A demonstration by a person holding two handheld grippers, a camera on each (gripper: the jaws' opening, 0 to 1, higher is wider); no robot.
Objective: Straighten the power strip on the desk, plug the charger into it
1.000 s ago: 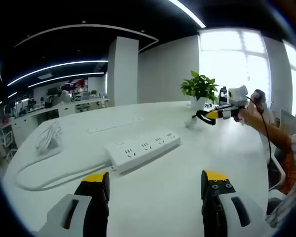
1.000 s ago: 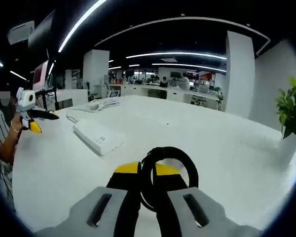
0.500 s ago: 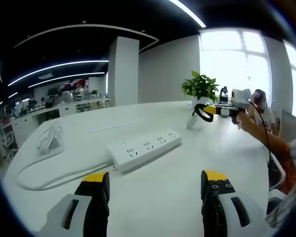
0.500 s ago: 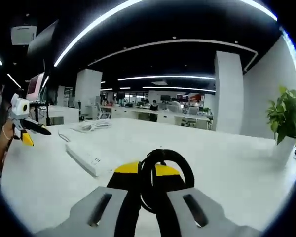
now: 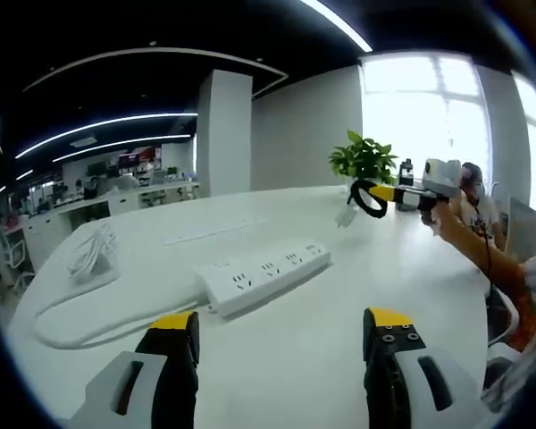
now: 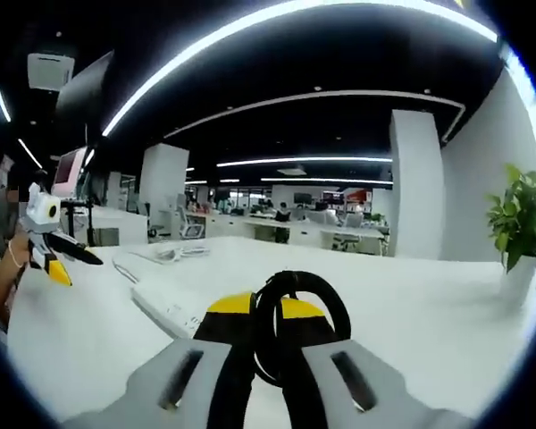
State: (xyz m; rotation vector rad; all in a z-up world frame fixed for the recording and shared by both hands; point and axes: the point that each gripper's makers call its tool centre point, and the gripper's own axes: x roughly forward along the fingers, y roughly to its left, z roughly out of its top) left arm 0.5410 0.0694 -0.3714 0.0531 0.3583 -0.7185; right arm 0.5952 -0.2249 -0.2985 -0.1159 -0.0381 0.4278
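Observation:
A white power strip [image 5: 263,273] lies slantwise on the white desk [image 5: 339,304], its cord [image 5: 80,320] looping off to the left. My left gripper [image 5: 281,326] hovers open just short of it, nothing between its jaws. At the far right my right gripper [image 5: 375,194] is held above the desk, shut on a black cable loop [image 5: 364,200] with a small white charger [image 5: 344,216] hanging below. In the right gripper view the jaws [image 6: 266,308] pinch that black loop [image 6: 299,322]; the power strip [image 6: 174,308] lies beyond, and the left gripper [image 6: 76,266] shows open at the left.
A potted plant [image 5: 362,159] stands at the desk's far side, also at the right edge [image 6: 523,219]. A bundle of white cable [image 5: 89,250] and a flat white strip [image 5: 210,234] lie further back. A person's arm [image 5: 482,250] reaches in from the right.
My right gripper has risen with the cable loop and charger, and its view has tipped up toward the ceiling. The left gripper and power strip have stayed put.

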